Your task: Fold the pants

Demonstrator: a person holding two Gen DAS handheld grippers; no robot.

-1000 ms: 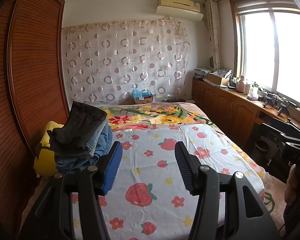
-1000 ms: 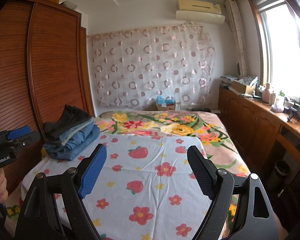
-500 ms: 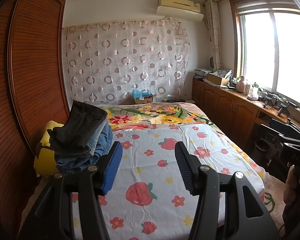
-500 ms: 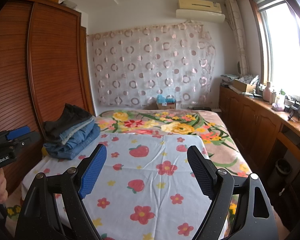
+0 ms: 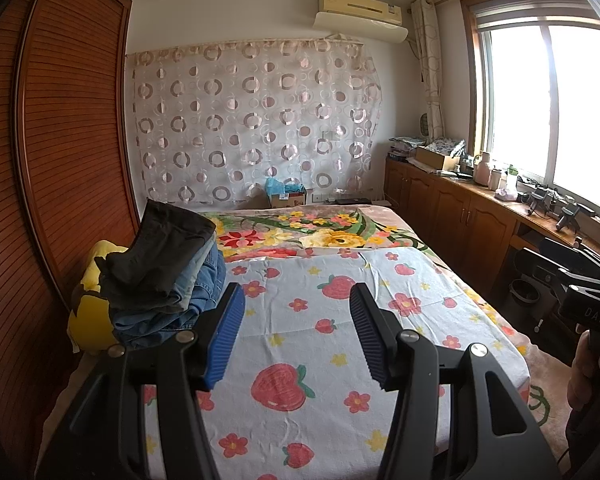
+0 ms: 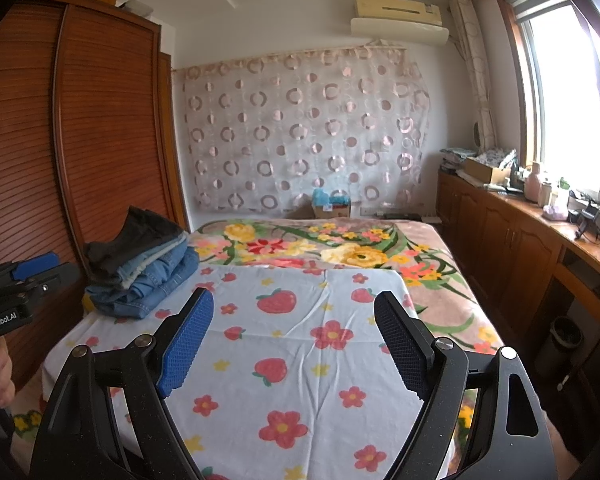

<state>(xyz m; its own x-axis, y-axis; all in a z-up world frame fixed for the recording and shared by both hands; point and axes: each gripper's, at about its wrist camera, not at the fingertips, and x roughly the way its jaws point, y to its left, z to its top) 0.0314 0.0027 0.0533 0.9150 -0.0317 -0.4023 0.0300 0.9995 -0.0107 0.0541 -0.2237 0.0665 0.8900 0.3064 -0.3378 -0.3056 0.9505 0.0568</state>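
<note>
A stack of folded pants, dark ones on top of several blue jeans, sits at the bed's left edge; the right wrist view shows the same stack of folded pants left of centre. My left gripper hangs open above the strawberry-print sheet, just right of the stack, with nothing between its blue pads. My right gripper stands open wider over the strawberry-print sheet, also empty. Each view catches the other gripper at its edge, held by a hand.
A flowered blanket covers the far half of the bed. A wooden wardrobe runs along the left. Low cabinets with clutter line the right wall under the window. A yellow cushion lies under the stack. A bin stands right of the bed.
</note>
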